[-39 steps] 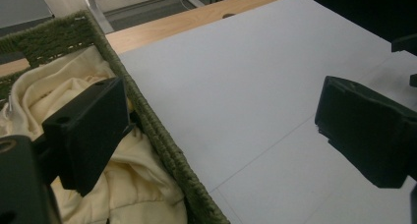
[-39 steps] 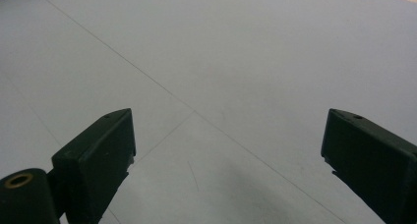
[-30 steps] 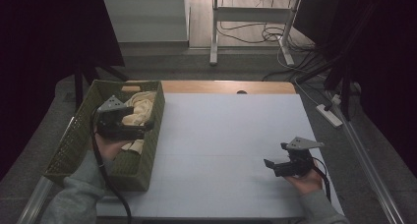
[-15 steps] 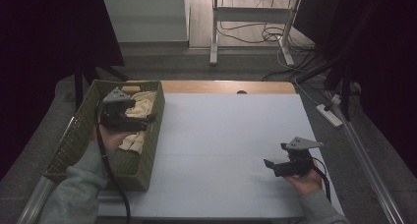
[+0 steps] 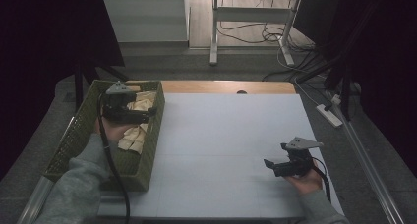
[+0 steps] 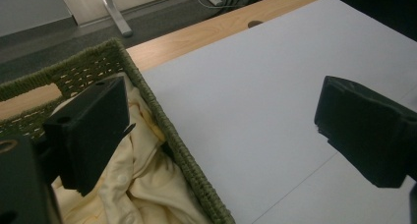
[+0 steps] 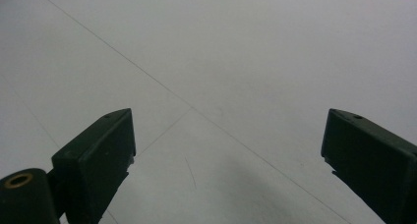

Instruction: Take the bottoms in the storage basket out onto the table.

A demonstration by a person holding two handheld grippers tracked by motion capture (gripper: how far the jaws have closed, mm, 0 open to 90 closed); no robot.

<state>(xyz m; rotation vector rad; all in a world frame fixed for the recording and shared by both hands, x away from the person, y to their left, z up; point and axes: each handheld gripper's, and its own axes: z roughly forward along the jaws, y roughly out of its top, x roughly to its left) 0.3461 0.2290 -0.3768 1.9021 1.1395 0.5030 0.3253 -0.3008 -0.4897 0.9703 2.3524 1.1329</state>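
Observation:
A green woven basket (image 5: 78,135) stands at the table's left edge with pale yellow cloth (image 5: 137,106) bunched inside. My left gripper (image 5: 147,113) hovers over the basket's far end, jaws wide open and empty, straddling the basket's right wall. In the left gripper view the cloth (image 6: 133,180) lies below my left gripper (image 6: 226,140), beside the woven rim (image 6: 162,121). My right gripper (image 5: 271,162) rests low over the white table sheet (image 5: 226,135) near the front right, open, with nothing between its jaws. My right gripper (image 7: 228,155) has bare sheet beneath it.
A wooden strip (image 5: 226,87) with a dark hole runs along the table's far edge. Beyond it stand desk legs (image 5: 214,32) and cables on the floor. A power strip (image 5: 328,114) lies off the table's right side.
My left gripper has moved away from me along the basket, toward its far end. The right gripper has stayed in place.

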